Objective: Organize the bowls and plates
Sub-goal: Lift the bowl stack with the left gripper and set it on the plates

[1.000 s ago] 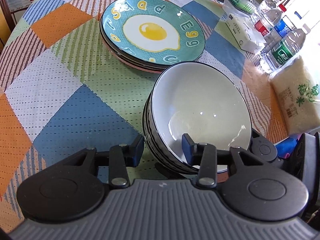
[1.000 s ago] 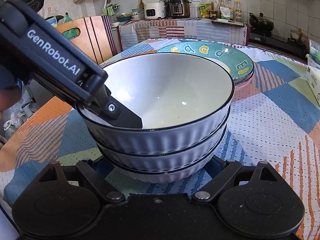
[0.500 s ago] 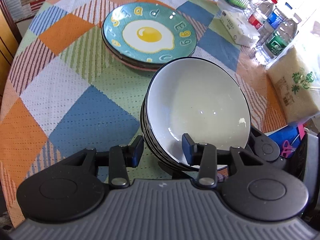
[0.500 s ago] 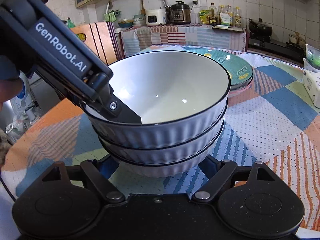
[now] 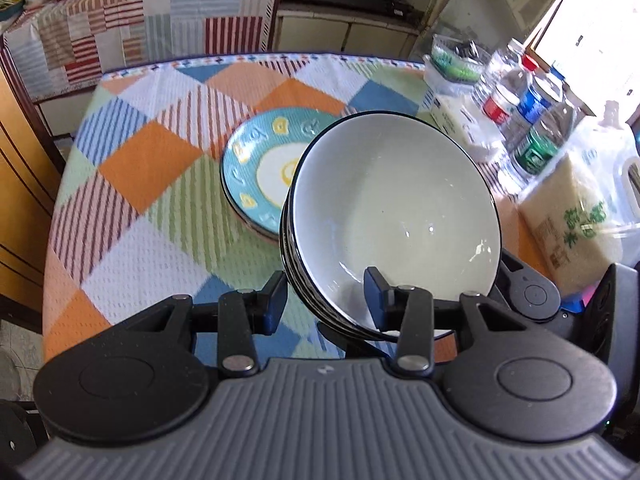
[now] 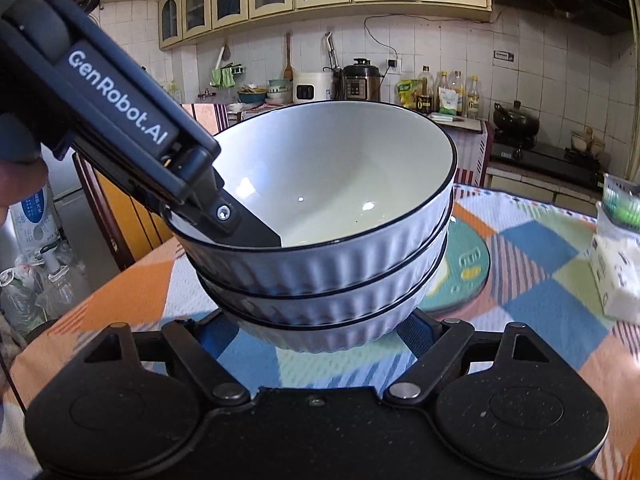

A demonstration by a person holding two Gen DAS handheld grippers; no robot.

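Three white ribbed bowls (image 6: 332,248), nested into one stack with dark rims, hung above the patchwork tablecloth (image 5: 132,216), held from two sides. The left gripper (image 5: 324,298) pinched the near wall of the stack: one finger lay inside the top bowl against its white interior, the other sat outside the ribbed walls, so the jaws were closed down to the thickness of the nested rims. In the right wrist view that same gripper (image 6: 240,220) came in from the upper left, its flat black finger tip resting inside the top bowl. The right gripper (image 6: 320,332) stood spread wide, with a blue-padded finger on either side of the lowest bowl's base; whether the pads actually pressed the bowl could not be told. The stack tilted slightly toward the left gripper. Beyond and below it lay the teal plates (image 5: 256,168) with a fried-egg pattern, stacked on the cloth and partly hidden by the bowls. Along the table's right side stood water bottles (image 5: 532,120), a bag of rice (image 5: 572,220) and a white box (image 5: 464,120). Behind the table ran a kitchen counter (image 6: 360,92) with a rice cooker and bottles
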